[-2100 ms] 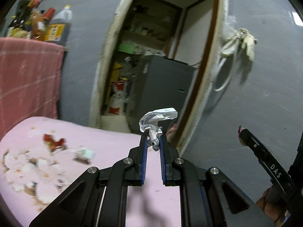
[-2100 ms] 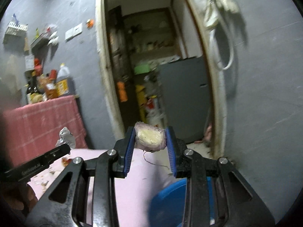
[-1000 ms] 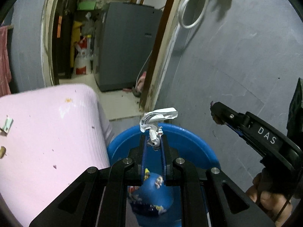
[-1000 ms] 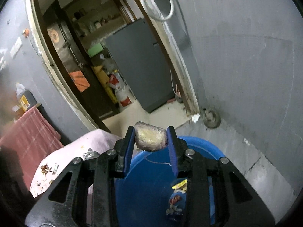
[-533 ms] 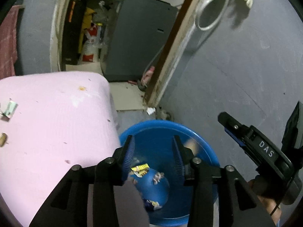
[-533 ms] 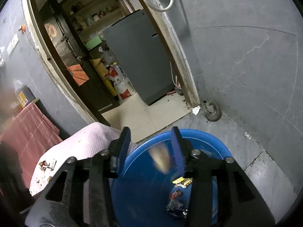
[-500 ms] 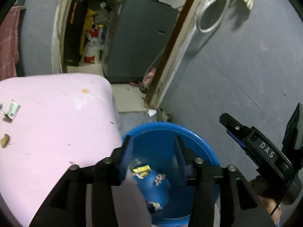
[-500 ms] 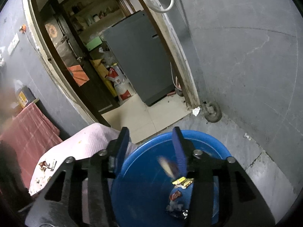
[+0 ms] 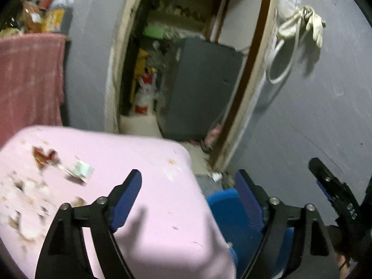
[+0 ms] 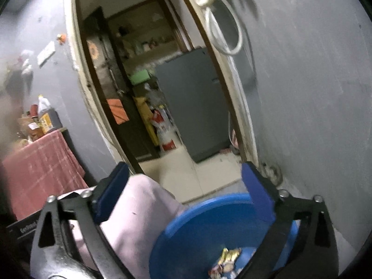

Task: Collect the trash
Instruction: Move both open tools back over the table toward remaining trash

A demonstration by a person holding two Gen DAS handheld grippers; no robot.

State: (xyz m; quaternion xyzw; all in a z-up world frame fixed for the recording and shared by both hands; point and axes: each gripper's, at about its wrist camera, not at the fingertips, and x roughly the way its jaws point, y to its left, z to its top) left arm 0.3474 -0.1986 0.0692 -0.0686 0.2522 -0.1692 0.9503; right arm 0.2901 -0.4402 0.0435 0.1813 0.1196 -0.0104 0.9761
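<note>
My left gripper (image 9: 188,183) hangs over the right end of the pink-covered table (image 9: 139,162), its jaws opening wide with nothing between them. Trash lies on the table's left part: a red wrapper (image 9: 44,157), a pale green scrap (image 9: 81,169) and several white crumbs (image 9: 25,197). The blue bin (image 9: 230,211) stands on the floor right of the table. In the right wrist view my right gripper (image 10: 183,176) is above the blue bin (image 10: 186,227), jaws opening, empty. A colourful wrapper (image 10: 226,262) lies inside the bin. The right gripper's black finger (image 9: 332,186) shows at the left view's right edge.
An open doorway (image 10: 162,93) ahead leads to a room with a grey fridge (image 10: 193,107) and shelves. Grey walls flank it; a hose and gloves (image 9: 300,23) hang on the right one. A red cloth-covered side table (image 10: 39,162) with bottles stands at left.
Both grippers let go of their trash over the blue bin and opened wide. The left gripper then swung left and up, back over the pink table; the right one tilted up a little.
</note>
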